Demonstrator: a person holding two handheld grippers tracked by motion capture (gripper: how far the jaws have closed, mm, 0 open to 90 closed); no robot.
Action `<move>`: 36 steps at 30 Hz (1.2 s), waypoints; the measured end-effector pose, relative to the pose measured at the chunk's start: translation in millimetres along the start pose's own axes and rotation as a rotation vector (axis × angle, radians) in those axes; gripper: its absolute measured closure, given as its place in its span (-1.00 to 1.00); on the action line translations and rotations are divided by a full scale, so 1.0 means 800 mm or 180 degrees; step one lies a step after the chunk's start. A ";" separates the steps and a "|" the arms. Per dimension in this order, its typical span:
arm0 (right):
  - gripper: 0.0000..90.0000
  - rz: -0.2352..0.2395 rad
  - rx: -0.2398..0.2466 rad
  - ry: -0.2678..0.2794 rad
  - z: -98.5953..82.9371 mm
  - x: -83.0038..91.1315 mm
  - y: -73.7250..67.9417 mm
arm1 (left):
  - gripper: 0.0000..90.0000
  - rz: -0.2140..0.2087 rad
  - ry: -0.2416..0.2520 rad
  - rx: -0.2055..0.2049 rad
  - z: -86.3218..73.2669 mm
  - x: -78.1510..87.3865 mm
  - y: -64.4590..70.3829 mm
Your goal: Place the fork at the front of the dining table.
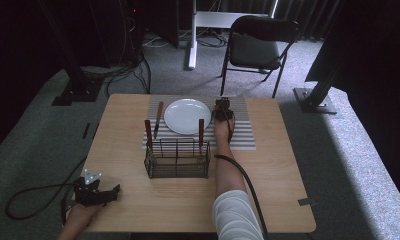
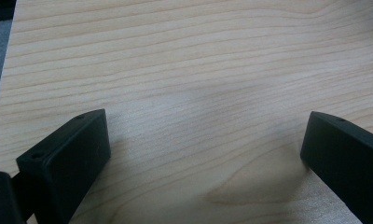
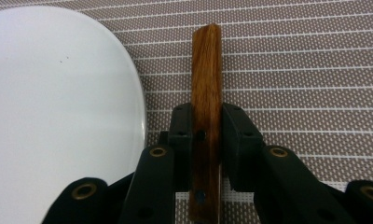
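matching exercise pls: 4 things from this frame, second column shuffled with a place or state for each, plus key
Things:
1. right gripper
2. left gripper
3. white plate
4. wire basket

Places or states:
A. stands on bare wood, nearer the person than the striped mat
B. jaws apart over bare table, holding nothing
C. lies on the striped mat
D. jaws shut on a wooden handle beside the plate

Pairs: 1-D, 2-B, 3-C, 4-A
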State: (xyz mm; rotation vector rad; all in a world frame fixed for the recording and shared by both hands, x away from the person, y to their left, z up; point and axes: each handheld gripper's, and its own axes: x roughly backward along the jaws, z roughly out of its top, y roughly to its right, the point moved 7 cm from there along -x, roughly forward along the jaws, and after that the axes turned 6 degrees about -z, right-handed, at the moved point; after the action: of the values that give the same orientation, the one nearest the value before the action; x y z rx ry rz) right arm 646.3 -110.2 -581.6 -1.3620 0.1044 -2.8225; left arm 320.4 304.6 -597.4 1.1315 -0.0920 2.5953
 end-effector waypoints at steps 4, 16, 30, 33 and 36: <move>0.40 0.0055 -0.0045 -0.0032 0.002 0.001 0.002 | -0.97 0.0001 0.0000 0.0001 0.000 0.000 0.000; -0.15 0.0555 0.0000 -0.0100 -0.005 0.041 0.013 | -0.97 0.0001 0.0002 0.0006 0.000 0.000 0.000; -0.57 0.0828 0.0262 0.0181 -0.042 0.087 0.025 | -0.98 0.0001 -0.0002 0.0005 0.000 0.000 0.000; -0.60 0.0905 0.0411 0.0239 -0.049 0.098 0.017 | -0.97 0.0002 -0.0001 0.0005 0.000 0.000 0.000; -0.62 0.0954 0.0502 0.0340 -0.055 0.110 0.012 | -0.97 0.0001 -0.0002 0.0005 0.000 0.000 0.000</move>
State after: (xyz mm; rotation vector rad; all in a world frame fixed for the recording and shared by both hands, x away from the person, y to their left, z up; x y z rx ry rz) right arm 556.8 -120.2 -541.1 -1.0643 0.0769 -2.5900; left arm 320.7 304.5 -597.3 1.1328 -0.0903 2.5959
